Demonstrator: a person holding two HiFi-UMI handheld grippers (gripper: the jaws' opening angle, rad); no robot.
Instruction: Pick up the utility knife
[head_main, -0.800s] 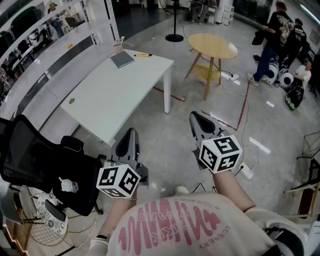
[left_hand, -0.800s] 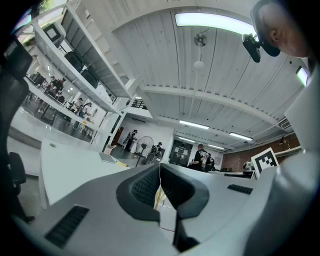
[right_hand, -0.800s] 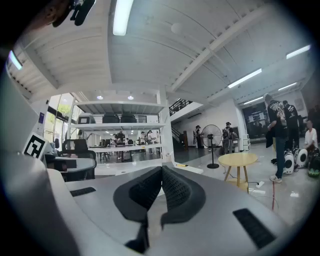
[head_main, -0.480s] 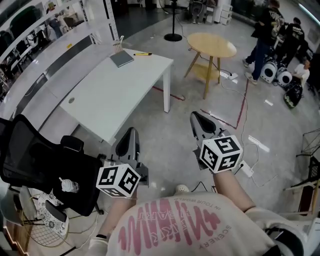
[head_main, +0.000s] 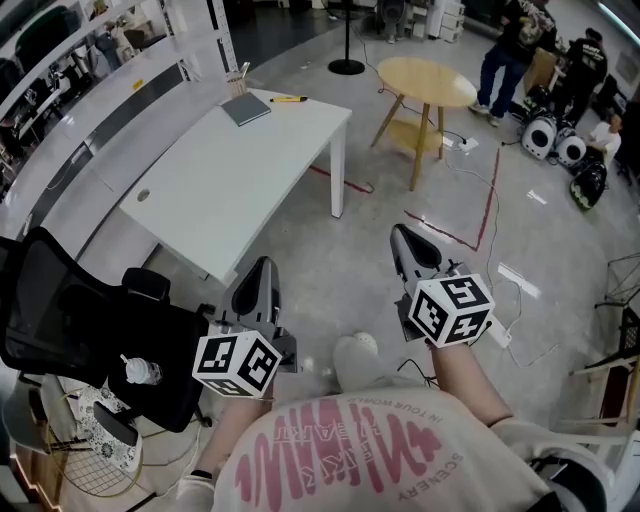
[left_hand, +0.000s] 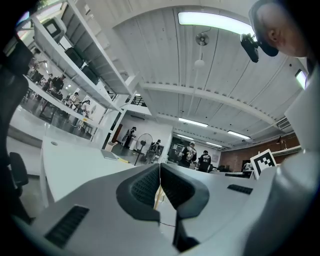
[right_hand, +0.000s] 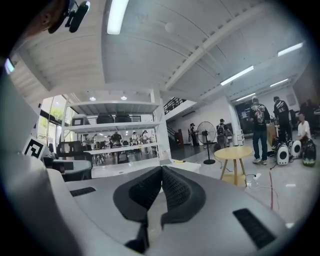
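Observation:
The utility knife (head_main: 288, 99) is a thin yellow bar at the far end of the white table (head_main: 230, 175), next to a grey notebook (head_main: 245, 109). Both grippers hang over the floor, well short of the table. My left gripper (head_main: 262, 266) is near the table's front corner, jaws shut on nothing. My right gripper (head_main: 404, 233) is further right, also shut and empty. In the left gripper view the left gripper's (left_hand: 160, 172) pads meet, and the knife (left_hand: 122, 160) is a small yellow streak far off. In the right gripper view the right gripper's (right_hand: 161, 172) pads touch.
A black office chair (head_main: 80, 320) stands at the left, close to my left gripper. A round wooden table (head_main: 425, 85) sits beyond the white table's right side. Cables and a power strip (head_main: 500, 332) lie on the floor at right. People (head_main: 510, 40) stand at the far right. My shoe (head_main: 355, 355) shows between the grippers.
The view has shifted forward and my shoe has stepped out between the grippers. The right gripper has drifted slightly down and right. A person in the background has walked left.

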